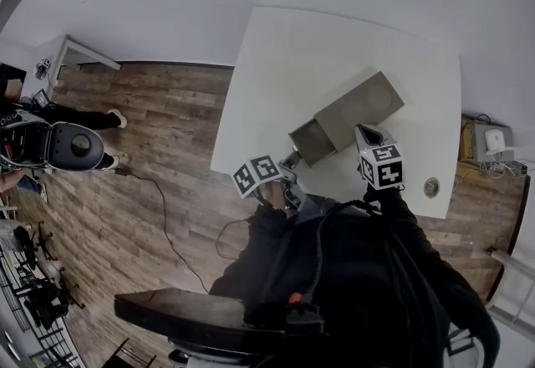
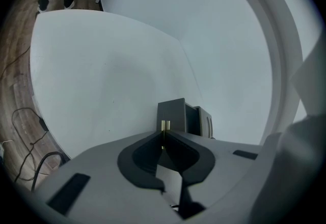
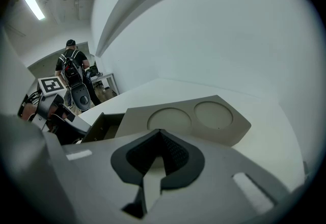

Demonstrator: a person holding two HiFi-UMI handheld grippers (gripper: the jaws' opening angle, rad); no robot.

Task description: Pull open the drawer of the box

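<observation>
My left gripper (image 2: 163,130) is pinched shut on the small brass handle (image 2: 164,125), so I can pull the drawer (image 1: 311,140), which is partly out toward the table's (image 1: 276,65) near-left edge. My right gripper (image 3: 160,134), closed and empty, sits over the box (image 3: 214,116), probably to steady it.

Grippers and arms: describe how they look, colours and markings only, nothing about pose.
The left gripper and the right gripper both have pale grey bodies and black jaw pads that taper to a point. Each carries a marker cube printed with black-and-white square patterns. The person wears black long sleeves.
</observation>
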